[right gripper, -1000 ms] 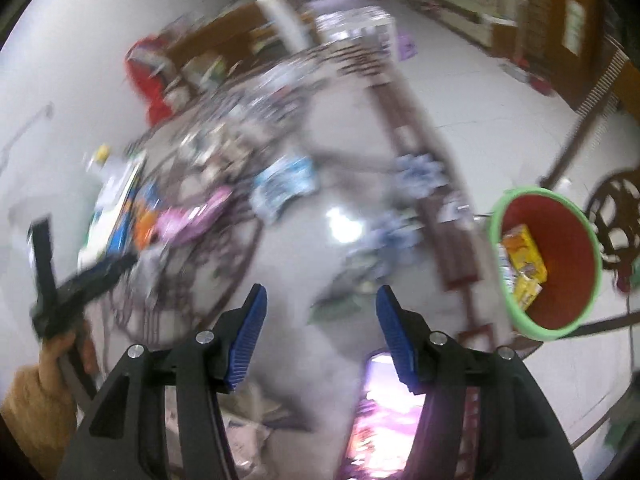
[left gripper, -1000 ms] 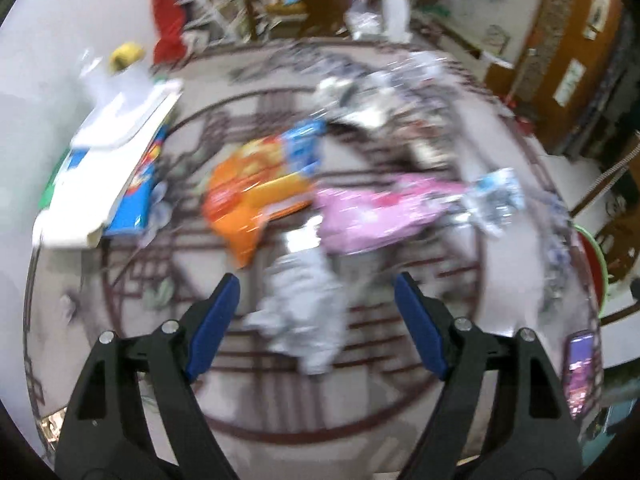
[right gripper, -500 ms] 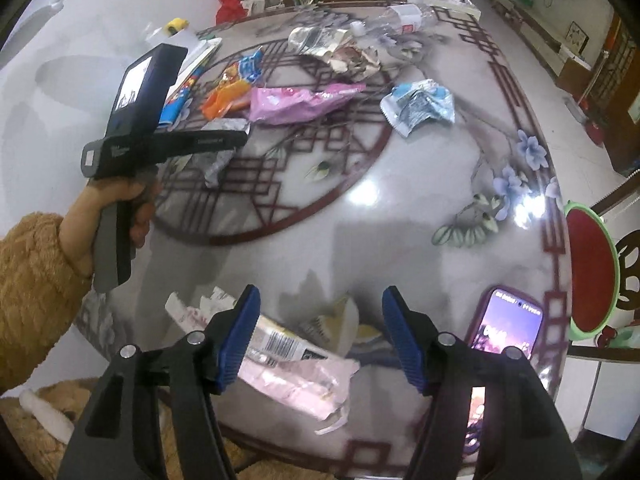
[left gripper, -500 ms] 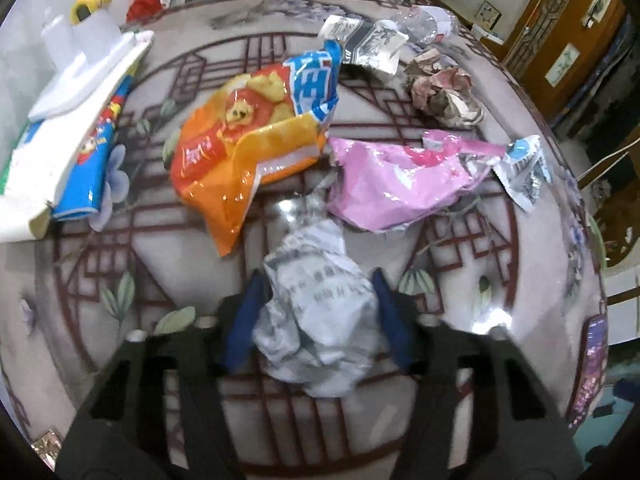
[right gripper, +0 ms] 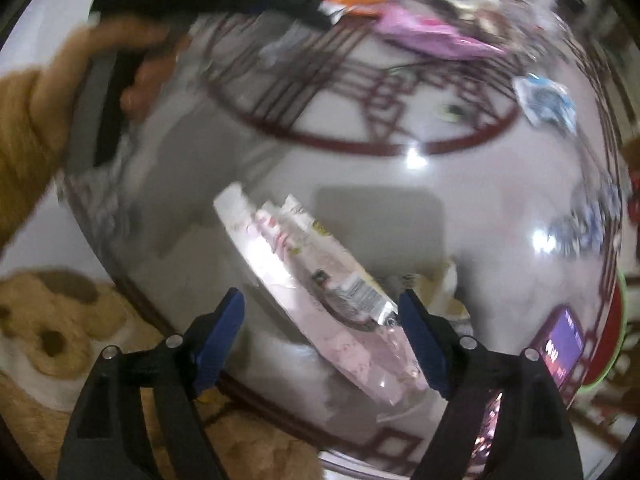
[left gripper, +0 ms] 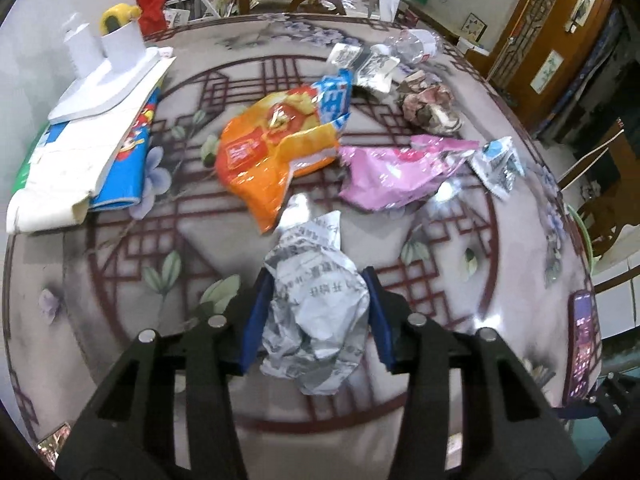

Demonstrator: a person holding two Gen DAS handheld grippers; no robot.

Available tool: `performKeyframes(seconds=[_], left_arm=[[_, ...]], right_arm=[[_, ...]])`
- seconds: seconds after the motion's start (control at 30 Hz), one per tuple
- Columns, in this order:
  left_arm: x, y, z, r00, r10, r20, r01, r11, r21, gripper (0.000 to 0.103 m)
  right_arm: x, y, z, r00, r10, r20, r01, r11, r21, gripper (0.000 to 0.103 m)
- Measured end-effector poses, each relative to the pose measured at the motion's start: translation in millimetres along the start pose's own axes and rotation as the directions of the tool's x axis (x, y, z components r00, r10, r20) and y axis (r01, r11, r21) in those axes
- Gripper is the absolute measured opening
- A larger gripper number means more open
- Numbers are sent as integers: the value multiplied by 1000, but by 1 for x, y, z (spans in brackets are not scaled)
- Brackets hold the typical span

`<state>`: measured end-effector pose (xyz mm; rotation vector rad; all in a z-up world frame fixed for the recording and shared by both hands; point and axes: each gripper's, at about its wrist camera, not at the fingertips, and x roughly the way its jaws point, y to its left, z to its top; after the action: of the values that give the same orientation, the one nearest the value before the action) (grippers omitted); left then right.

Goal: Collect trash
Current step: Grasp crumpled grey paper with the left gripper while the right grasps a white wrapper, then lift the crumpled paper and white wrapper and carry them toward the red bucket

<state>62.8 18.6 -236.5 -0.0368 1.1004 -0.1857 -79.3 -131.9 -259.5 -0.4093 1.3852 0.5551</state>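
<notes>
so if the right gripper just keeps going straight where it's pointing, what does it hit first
Most likely the pale pink wrapper lying on the table, which sits between the open jaws of the right gripper. Depth is unclear in this blurred view.

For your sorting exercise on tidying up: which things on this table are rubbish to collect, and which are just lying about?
Rubbish to collect:
crumpled grey wrapper, between the left gripper fingers
orange bag
pink bag
pale packet, in front of the open right gripper

Just lying about:
phone
white stand
books
</notes>
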Motion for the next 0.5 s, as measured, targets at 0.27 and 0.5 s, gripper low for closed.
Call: performKeyframes(seconds=[0.27,0.5], left_arm=[[5,21,-14,999,-10,-47,7,998,-59,47],[7,27,-20,998,-5,-61,0,996,-86,49]], right_arm=[[36,17,-1,989,-133,-64,126,987,-102,76],[31,14,-2,994,-105,-19,103,993,-60,43]])
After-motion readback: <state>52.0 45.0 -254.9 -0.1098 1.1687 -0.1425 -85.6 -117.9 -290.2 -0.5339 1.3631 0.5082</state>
